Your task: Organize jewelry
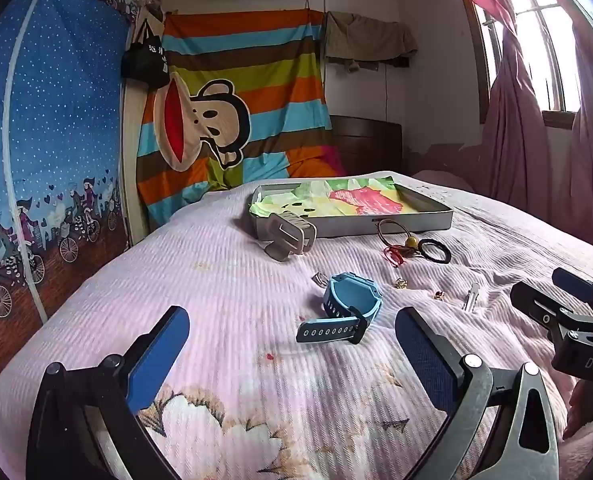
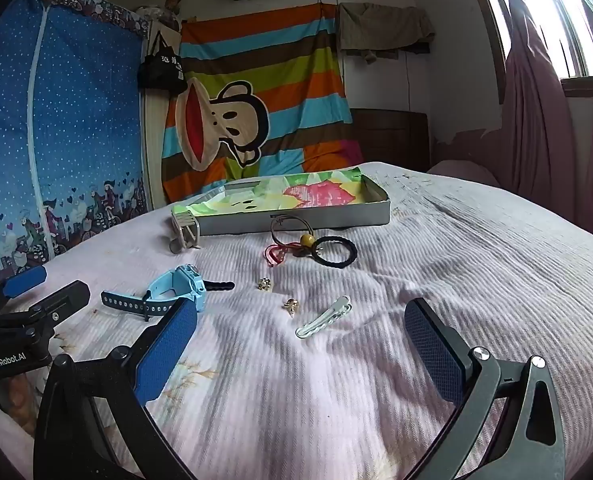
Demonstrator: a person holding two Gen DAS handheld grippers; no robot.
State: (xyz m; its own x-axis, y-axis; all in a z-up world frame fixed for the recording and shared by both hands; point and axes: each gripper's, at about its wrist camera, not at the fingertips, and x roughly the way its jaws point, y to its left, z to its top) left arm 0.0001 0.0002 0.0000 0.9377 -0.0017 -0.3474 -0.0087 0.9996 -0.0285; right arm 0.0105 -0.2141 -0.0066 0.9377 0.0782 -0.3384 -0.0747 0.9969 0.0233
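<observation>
A blue watch (image 1: 346, 306) lies on the pink bedspread just ahead of my open, empty left gripper (image 1: 292, 360); it also shows in the right wrist view (image 2: 168, 294). A white hair clip (image 2: 323, 317) lies just ahead of my open, empty right gripper (image 2: 300, 352). Two small gold pieces (image 2: 264, 283) (image 2: 291, 305), a black hair tie (image 2: 333, 256), a red cord with a yellow bead (image 2: 292, 246) and a beige claw clip (image 1: 290, 236) lie near a shallow tray (image 2: 296, 222) lined with colourful paper. The right gripper also shows in the left wrist view (image 1: 544, 288).
The bed (image 2: 456, 260) fills the foreground. A blue fabric wardrobe (image 1: 48, 140) stands at the left, a striped monkey sheet (image 1: 232, 100) hangs behind, and pink curtains (image 1: 528, 132) hang by the window at the right. The left gripper (image 2: 44, 284) sits at the right wrist view's left edge.
</observation>
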